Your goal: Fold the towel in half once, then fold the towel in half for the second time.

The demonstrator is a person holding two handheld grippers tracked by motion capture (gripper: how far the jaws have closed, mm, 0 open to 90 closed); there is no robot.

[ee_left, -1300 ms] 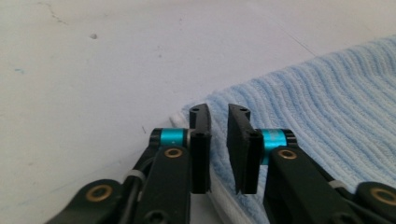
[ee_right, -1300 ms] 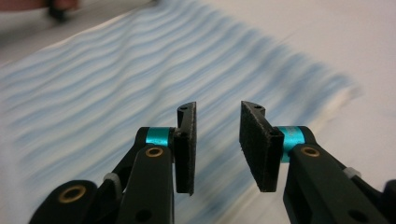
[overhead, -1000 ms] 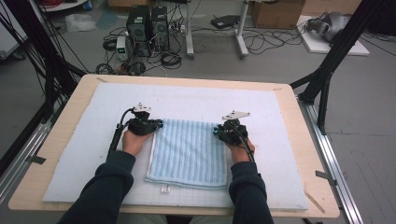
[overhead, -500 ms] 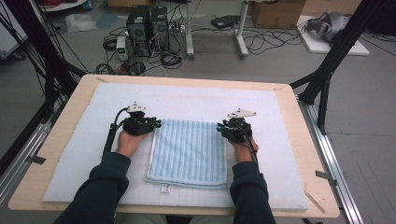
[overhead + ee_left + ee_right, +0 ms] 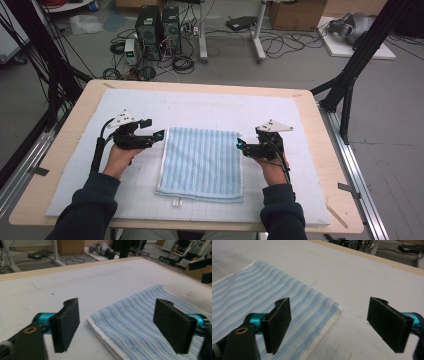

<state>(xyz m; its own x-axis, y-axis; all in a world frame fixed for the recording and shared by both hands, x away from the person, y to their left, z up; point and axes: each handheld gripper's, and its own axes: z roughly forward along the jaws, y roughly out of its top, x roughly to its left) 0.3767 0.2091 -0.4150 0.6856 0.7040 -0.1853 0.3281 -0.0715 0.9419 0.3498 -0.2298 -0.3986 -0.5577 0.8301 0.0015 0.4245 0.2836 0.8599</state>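
Here, left tool [image 5: 159,135] and right tool [image 5: 240,145] just sprung wide, empty, flanking folded blue towel [image 5: 202,162].

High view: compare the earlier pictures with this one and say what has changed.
Both hand-held grippers, left and right, have just been opening and have let go of the towel's far corners, drawing apart off its side edges with nothing between the jaws. The towel stayed folded flat on the white mat.
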